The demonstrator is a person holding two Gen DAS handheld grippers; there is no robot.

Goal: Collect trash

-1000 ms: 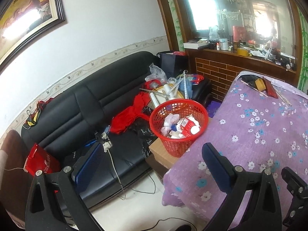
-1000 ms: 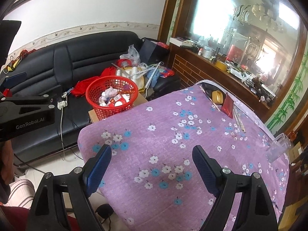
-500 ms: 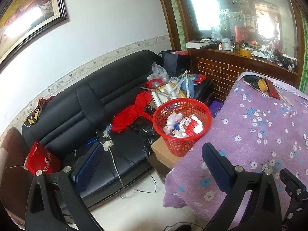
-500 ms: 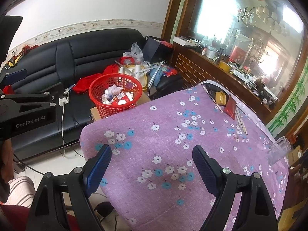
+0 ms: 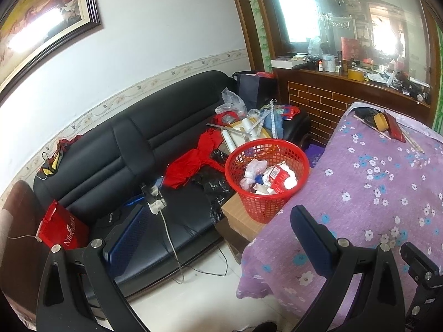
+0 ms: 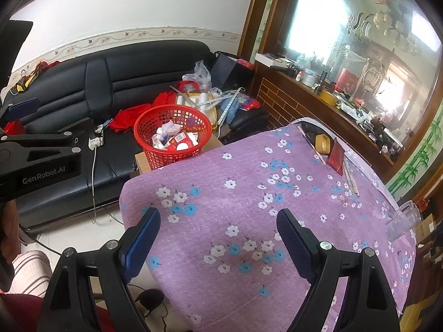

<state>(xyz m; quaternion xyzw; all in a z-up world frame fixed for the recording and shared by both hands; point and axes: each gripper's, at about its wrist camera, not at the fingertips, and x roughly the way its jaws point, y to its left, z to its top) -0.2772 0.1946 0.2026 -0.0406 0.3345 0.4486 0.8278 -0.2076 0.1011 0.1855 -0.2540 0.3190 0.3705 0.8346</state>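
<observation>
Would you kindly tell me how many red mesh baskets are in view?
1. The red mesh basket stands on a cardboard box between the black sofa and the purple floral tablecloth, holding trash. The sofa clutter might hide another.

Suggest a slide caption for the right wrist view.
Open right gripper above a purple floral tablecloth, facing a red trash basket.

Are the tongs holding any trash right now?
No. Both the left tongs and the right tongs are open and empty.
</observation>
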